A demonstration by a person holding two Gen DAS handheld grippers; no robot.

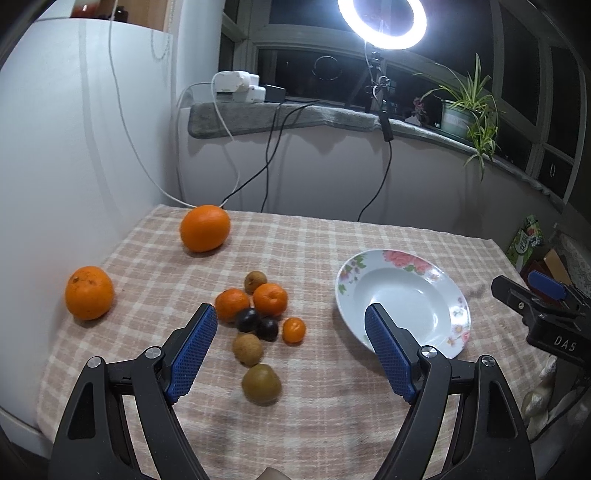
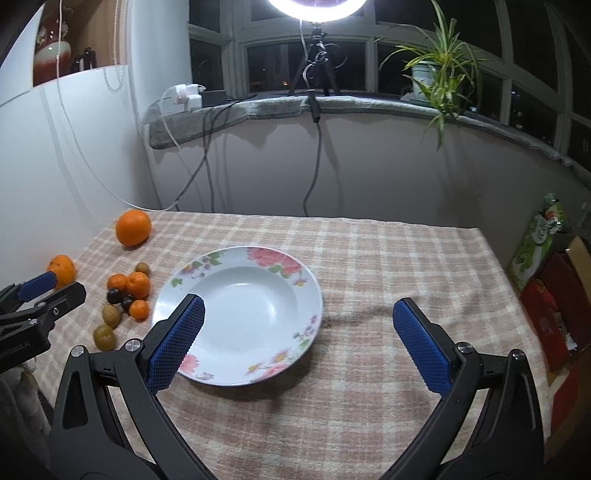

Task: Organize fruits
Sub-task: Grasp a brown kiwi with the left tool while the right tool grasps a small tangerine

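Both tongs gape wide, nothing between the blue pads. Left gripper (image 1: 290, 325) fills the bottom of the left wrist view, hovering above the small fruit cluster at frame centre. Right gripper (image 2: 299, 317) sits at the bottom of the right wrist view, its left blue pad (image 2: 177, 343) overlapping the lower-left rim of the white floral-rimmed deep plate (image 2: 295, 269), which holds no fruit.

In the left wrist view, on the pink-and-cream checked tablecloth (image 1: 314, 236):
- large round orange (image 1: 204, 228), upper left of the cloth, near the back edge
- second large orange (image 1: 89, 292), far left, well apart from the first
- 3 small mandarins: (image 1: 232, 304) and (image 1: 270, 299) touching, (image 1: 294, 330) just beside them, lower right
- 2 dark purple round fruits (image 1: 248, 319) (image 1: 267, 329), touching, between the mandarins
- 3 brownish-green round fruits: (image 1: 255, 282) behind the mandarins, (image 1: 248, 349) and (image 1: 261, 384) toward the frame bottom

Plate (image 1: 454, 295) lies right of the cluster, apart from it. My right gripper (image 1: 539, 299) pokes in at the right edge.

White ring light (image 1: 382, 22) glows at the top of the frame. Potted spider plant (image 1: 469, 107) sits on the sill, upper right.
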